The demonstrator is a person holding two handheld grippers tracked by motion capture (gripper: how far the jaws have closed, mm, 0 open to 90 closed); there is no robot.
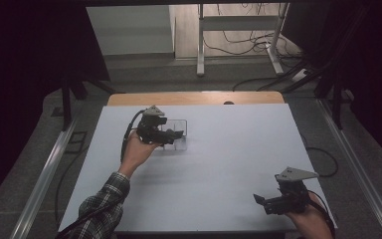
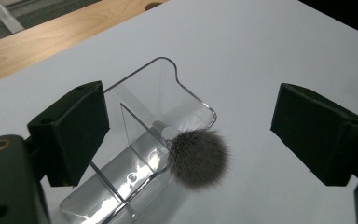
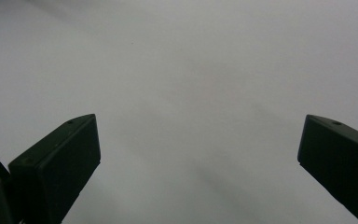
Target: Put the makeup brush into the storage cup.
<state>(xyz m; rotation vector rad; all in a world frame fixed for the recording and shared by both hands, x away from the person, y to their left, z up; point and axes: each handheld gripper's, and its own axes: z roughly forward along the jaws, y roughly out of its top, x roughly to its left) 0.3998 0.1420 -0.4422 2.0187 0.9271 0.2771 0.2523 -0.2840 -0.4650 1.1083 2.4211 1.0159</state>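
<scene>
Clear acrylic forms the small stand [image 2: 135,140], which sits on the white table [image 2: 270,56] directly ahead of the left tongs [image 2: 189,135]. A brush [image 2: 199,158] with a round tuft of grey bristles rests in it; its pale handle runs back into the stand's slot, and the tuft overhangs the stand's front edge. The left tongs are released, jaws spread wide: one jaw stands beside the stand's outer wall, the other well clear on the far side of the tuft, so stand and brush lie between them untouched. That wide spread probably lets the jaws pass around the stand before closing on the brush. In the high view the left tongs [image 1: 175,135] hover over the stand [image 1: 178,133] at the far left of the table, while the right tongs [image 1: 259,200], also released and holding nothing, wait over bare table near the front right corner, well apart from the work, presumably kept out of the way.
</scene>
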